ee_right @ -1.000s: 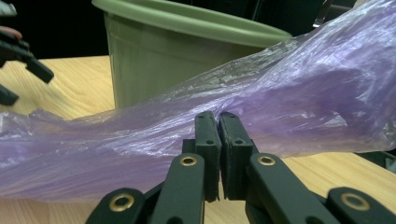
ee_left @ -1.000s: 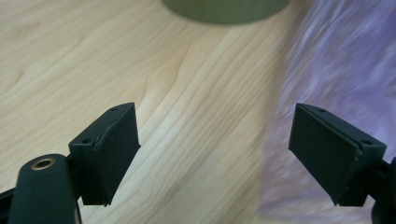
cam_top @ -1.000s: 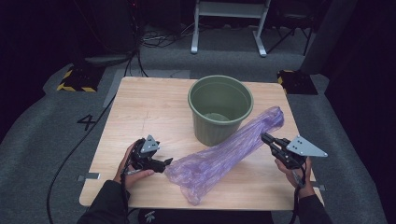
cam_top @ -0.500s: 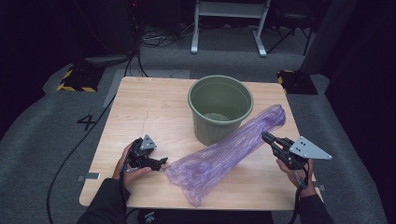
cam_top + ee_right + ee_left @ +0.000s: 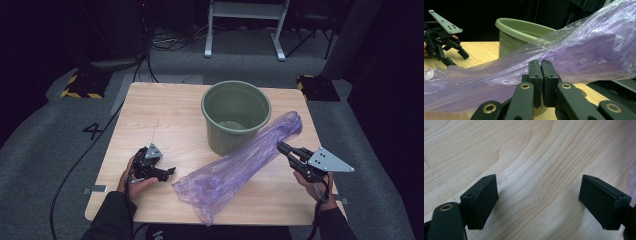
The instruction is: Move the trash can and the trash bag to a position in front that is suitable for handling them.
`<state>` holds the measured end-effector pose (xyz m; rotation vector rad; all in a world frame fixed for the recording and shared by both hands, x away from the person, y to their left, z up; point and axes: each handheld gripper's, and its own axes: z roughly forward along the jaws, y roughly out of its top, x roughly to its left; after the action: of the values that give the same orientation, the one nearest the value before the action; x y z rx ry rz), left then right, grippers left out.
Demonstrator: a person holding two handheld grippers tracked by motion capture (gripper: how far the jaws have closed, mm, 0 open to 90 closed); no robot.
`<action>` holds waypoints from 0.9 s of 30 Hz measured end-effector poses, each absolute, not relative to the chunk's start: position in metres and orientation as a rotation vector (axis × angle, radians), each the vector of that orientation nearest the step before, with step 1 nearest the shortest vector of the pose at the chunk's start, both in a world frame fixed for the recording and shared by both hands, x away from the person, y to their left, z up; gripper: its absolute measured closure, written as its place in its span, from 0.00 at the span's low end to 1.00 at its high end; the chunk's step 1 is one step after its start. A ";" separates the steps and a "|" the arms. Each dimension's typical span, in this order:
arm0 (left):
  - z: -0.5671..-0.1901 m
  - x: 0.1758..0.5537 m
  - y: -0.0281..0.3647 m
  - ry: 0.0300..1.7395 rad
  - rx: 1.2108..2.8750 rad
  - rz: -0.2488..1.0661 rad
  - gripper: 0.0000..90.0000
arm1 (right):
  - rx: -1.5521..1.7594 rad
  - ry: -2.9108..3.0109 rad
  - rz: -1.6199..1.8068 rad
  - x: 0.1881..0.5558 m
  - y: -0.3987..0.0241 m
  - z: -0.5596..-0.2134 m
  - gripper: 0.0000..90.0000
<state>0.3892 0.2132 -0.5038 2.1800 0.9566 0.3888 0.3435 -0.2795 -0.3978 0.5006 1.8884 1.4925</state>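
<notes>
Purple bag – green bucket

One green bucket, one purple plastic bag (long and crumpled), one wooden desk, and two handheld grippers: the left gripper and the right gripper.

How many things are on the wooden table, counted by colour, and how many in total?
Green: 1, the bucket
Purple: 1, the plastic bag
Total: 2
</notes>
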 end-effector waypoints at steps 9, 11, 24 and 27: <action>-0.504 0.389 0.213 0.959 2.180 0.387 0.17 | 0.461 1.881 1.503 0.343 -0.271 -0.392 0.98; -0.504 0.389 0.213 0.958 2.181 0.388 0.17 | 0.452 1.881 1.504 0.344 -0.269 -0.391 0.98; -0.504 0.390 0.213 0.951 2.184 0.387 0.16 | 0.389 1.861 1.496 0.345 -0.249 -0.381 0.98; -0.504 0.390 0.212 0.951 2.185 0.384 0.16 | 0.369 1.864 1.490 0.346 -0.245 -0.377 0.98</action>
<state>0.3897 0.2123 -0.5039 2.1851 0.9510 0.3840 0.3464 -0.2447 -0.3766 0.3691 1.8643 1.4903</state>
